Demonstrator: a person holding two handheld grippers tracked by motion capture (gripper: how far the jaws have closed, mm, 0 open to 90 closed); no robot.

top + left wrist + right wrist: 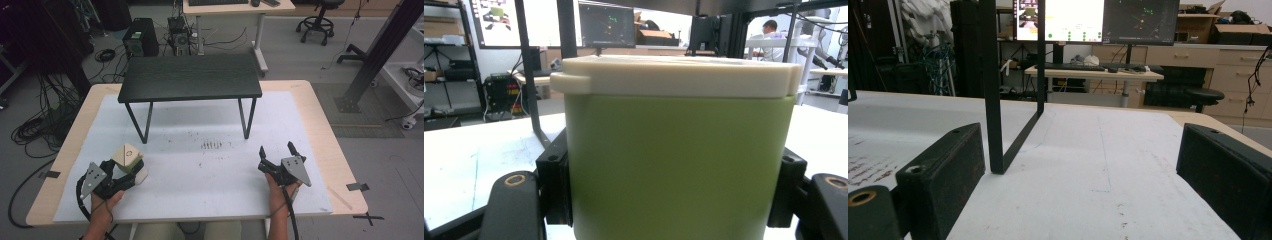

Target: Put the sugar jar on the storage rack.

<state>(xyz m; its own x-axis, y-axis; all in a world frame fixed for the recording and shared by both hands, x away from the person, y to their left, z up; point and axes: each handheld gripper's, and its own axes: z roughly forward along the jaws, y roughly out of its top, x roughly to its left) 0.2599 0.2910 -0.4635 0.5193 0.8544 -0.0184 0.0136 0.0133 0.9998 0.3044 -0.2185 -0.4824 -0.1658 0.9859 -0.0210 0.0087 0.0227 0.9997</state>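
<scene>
A green container (131, 167) with a cream lid (127, 155) stands on the white mat near the front left. My left gripper (125, 172) is shut on it, one jaw on each side. In the left gripper view the green container (679, 165) sits close up between the black pads (555, 185), and its cream lid (674, 75) has a small tab at the left. My right gripper (277, 151) rests at the front right with its jaws open and nothing between them. In the right gripper view the right gripper (1083, 175) shows bare mat in the gap between its jaws.
A small black table (190, 77) on thin metal legs stands at the back middle of the white mat (200, 170); one leg (993, 100) rises just ahead of the right gripper. Dark scuff marks (211, 145) dot the mat. Wooden table edges (330, 140) border it.
</scene>
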